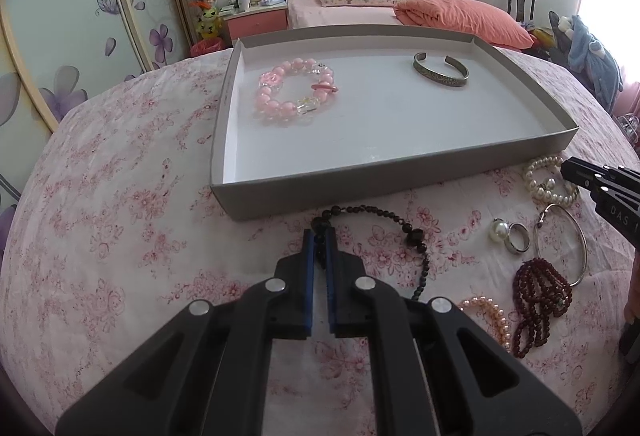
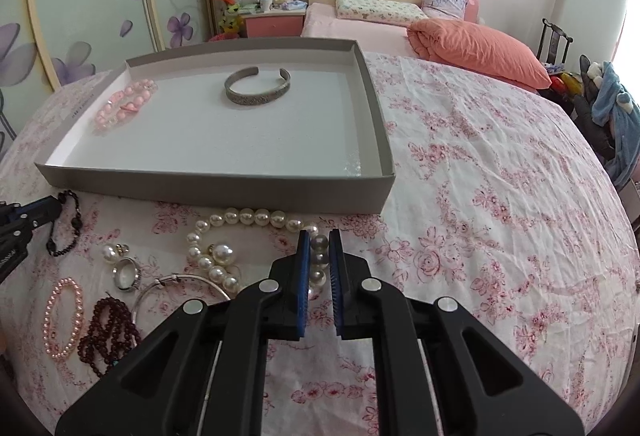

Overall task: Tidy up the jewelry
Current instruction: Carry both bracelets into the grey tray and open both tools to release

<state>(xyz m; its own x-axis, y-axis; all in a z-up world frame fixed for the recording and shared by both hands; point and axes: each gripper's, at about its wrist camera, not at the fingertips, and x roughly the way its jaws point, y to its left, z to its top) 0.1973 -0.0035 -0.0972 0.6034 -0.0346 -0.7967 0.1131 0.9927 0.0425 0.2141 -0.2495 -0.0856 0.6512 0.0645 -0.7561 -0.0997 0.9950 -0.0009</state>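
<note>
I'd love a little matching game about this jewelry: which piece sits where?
Things:
1. pink bead bracelet
2. black bead strand
3. white pearl necklace
4. metal cuff bangle

Places:
A. between the right gripper's jaws
B. in the tray's far right part
C. in the tray's left part
D. between the left gripper's jaws

Pairs: 1-C, 2-D, 3-A, 4-B

A thin, wrinkled cotton-like cloth with pink flower print (image 2: 500, 175) covers the counter. The shallow grey tray (image 2: 216, 191) looks like matt cardboard with a smooth white inside. In it lie a dull engraved metal cuff (image 2: 256, 91) and a glossy pink bead bracelet (image 1: 294, 91). The white pearl strand (image 2: 240, 220) shines softly.
</note>
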